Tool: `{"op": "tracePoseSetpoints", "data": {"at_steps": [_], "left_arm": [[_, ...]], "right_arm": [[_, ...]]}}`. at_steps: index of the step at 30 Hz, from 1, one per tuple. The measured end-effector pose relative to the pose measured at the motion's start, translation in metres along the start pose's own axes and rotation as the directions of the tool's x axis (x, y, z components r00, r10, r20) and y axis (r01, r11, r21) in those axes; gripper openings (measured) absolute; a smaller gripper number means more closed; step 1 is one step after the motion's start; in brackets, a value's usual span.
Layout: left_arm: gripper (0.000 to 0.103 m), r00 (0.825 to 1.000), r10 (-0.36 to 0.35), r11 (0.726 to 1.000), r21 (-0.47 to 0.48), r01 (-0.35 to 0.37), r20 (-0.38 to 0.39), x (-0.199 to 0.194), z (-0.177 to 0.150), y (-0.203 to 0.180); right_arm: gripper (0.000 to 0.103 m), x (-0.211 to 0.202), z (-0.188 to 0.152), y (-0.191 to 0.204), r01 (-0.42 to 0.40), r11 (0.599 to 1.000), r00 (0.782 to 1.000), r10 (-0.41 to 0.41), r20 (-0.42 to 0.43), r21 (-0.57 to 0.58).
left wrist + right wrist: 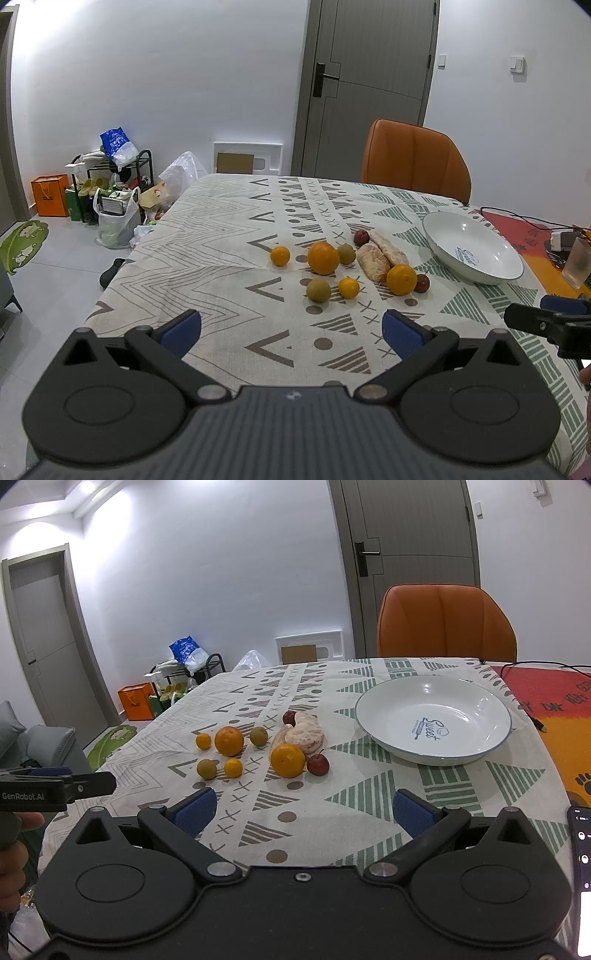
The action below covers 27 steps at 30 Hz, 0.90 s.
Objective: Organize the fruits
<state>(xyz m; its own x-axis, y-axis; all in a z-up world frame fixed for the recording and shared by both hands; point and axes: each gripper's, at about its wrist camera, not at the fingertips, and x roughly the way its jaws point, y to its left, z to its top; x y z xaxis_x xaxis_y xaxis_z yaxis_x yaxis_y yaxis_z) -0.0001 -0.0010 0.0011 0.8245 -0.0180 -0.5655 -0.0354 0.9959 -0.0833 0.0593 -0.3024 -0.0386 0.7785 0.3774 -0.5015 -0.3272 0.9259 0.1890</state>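
Fruit lies loose on the patterned tablecloth: two large oranges, two small oranges, two brown-green fruits, two dark red fruits and two wrapped pinkish pieces. A white plate stands empty to their right. My left gripper is open and empty, short of the fruit. My right gripper is open and empty, near the table's front edge, facing the large orange and the plate.
An orange chair stands behind the table. A red mat with a cable covers the right end, with a glass on it. A phone is at the right edge. Bags and a shoe rack stand on the floor at left.
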Motion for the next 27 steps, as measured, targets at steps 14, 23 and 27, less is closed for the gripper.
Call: {"op": "tracePoseSetpoints", "data": {"at_steps": [14, 23, 27], "left_arm": [[0.103, 1.0, 0.003, 1.0, -0.018, -0.003, 0.016, 0.001, 0.001, 0.002], [0.103, 0.999, -0.01, 0.999, -0.03, 0.012, 0.05, 0.007, -0.002, 0.004], [0.101, 0.999, -0.022, 0.999, -0.029, 0.023, 0.047, 0.017, -0.002, 0.001]], "right_arm": [[0.103, 0.001, -0.001, -0.003, 0.003, 1.0, 1.0, -0.003, 0.002, 0.004], [0.103, 0.008, -0.005, -0.008, 0.005, 1.0, 1.0, -0.005, -0.005, 0.016], [0.103, 0.012, -0.007, -0.01, 0.006, 1.0, 1.0, -0.006, 0.005, -0.007]]}}
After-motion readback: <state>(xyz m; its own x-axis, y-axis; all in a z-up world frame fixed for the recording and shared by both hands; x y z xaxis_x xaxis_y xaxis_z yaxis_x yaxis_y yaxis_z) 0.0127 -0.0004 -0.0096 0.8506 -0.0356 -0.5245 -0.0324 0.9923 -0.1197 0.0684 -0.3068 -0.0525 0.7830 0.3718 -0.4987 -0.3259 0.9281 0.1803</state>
